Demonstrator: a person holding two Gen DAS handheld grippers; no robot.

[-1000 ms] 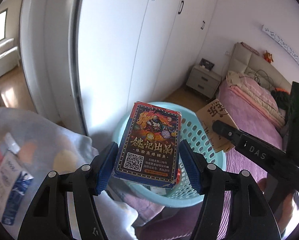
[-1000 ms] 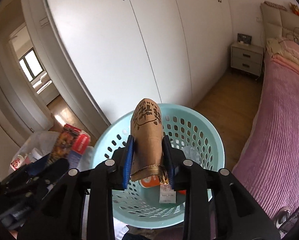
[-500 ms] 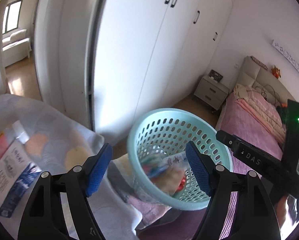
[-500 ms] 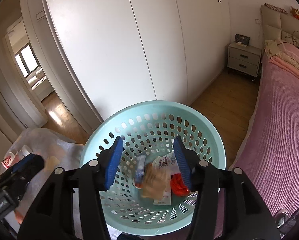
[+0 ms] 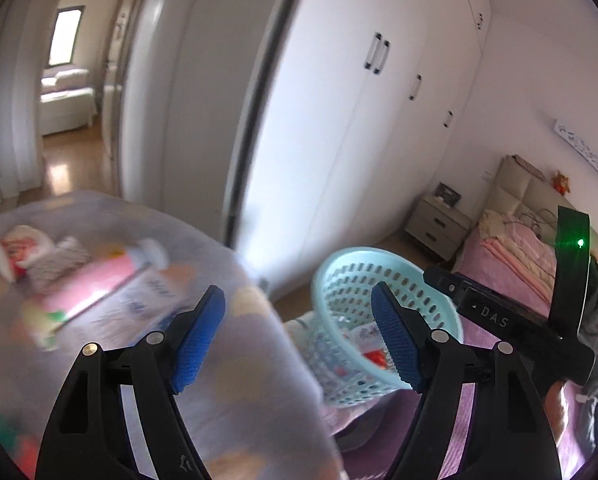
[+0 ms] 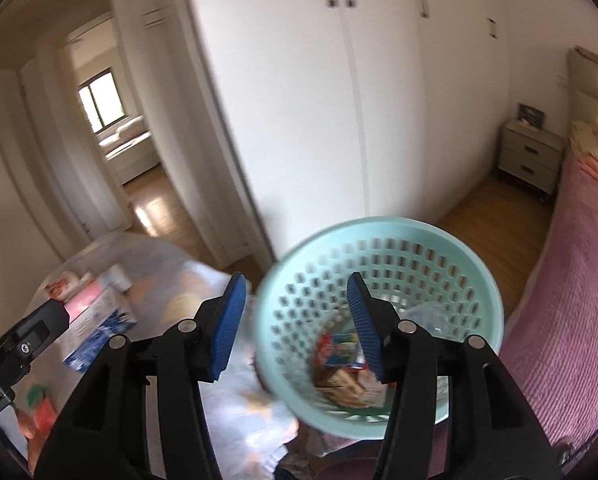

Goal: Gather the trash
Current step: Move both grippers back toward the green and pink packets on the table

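White wardrobe (image 6: 339, 120) with dark door handles along the far wall; open doorway to a sunlit room at left.
Bed (image 6: 571, 300) under a pink ribbed cover at right; grey two-drawer nightstand (image 6: 531, 160) beside its head.
Pale patterned blanket (image 5: 235, 360) spread at left, blurred in both views.
Light-blue perforated basket (image 6: 379, 240) standing at the blanket's right edge, next to the pink cover. Inside, at the bottom: discarded packaging (image 6: 339, 348), including a red-and-blue carton, a brown paper piece and a clear wrapper; details too blurred to name further.
On the blanket, toward its far left corner: pink tube (image 5: 95, 284) with a white cap, white-and-blue flat box (image 6: 99, 324) just beside it, small red-and-white container (image 5: 19, 248) farther back.
Left tongs (image 5: 299, 336): blue pads wide apart, nothing between them, poised over the blanket's right edge beside the basket.
Right tongs (image 6: 299, 320): blue pads moderately apart, nothing gripped, poised over the basket's left rim.
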